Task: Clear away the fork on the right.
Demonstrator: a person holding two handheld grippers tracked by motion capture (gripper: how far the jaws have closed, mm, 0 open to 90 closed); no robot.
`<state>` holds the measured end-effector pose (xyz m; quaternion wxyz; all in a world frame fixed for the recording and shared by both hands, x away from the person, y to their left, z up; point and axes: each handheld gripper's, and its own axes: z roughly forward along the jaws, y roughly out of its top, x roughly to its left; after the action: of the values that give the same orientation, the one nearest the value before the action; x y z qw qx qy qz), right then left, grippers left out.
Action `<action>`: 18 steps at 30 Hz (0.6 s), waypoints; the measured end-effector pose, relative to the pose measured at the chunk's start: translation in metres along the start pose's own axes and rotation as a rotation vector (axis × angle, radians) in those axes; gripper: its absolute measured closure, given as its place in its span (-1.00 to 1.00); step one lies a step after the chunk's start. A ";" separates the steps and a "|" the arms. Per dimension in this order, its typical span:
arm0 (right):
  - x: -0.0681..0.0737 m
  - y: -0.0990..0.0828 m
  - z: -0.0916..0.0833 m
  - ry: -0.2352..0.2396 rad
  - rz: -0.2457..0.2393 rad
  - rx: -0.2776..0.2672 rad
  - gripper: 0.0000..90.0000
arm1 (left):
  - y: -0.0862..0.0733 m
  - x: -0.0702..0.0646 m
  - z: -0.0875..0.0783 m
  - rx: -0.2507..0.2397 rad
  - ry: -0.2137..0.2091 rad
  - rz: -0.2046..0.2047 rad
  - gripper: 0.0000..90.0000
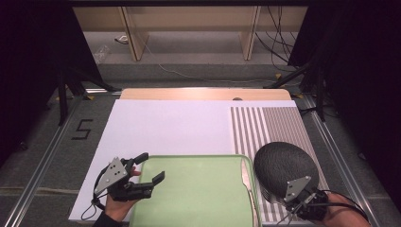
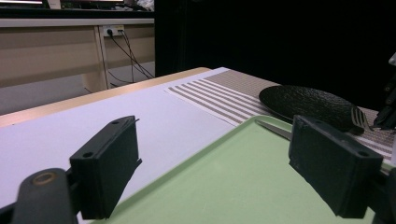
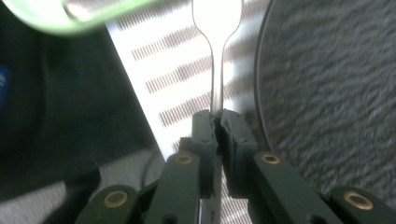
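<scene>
Right gripper (image 3: 215, 122) clamped on slim silver fork (image 3: 216, 56); left gripper (image 2: 215, 168) agape over pale-green plastic tray (image 2: 224, 186); lay fork probably beside textured black plate (image 3: 336, 84), level

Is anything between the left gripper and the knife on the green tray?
Nothing visible. The left gripper, fingers open, hovers over the tray's left side; the knife lies along its right edge, with bare tray surface between them. The right gripper is off to the right, shut on a fork beside the dark plate.
</scene>
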<state>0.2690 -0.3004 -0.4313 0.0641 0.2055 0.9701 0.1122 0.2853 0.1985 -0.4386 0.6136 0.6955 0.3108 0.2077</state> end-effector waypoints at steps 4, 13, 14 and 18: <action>0.001 0.003 -0.005 0.013 0.007 -0.053 0.88 | 0.000 0.000 0.000 -0.001 0.001 0.001 -0.65; -0.002 0.014 -0.012 0.086 0.098 -0.253 0.88 | 0.000 0.000 0.000 -0.002 0.002 -0.002 -0.65; -0.003 0.015 -0.013 0.097 0.119 -0.265 0.88 | 0.000 0.000 0.000 -0.002 0.002 -0.001 -0.65; -0.008 0.019 -0.013 0.132 0.181 -0.338 0.88 | 0.000 0.000 -0.001 -0.004 0.003 -0.001 -0.65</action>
<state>0.2811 -0.2893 -0.4132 0.0234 0.2702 0.9172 0.2920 0.2851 0.1990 -0.4383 0.6146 0.6940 0.3115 0.2089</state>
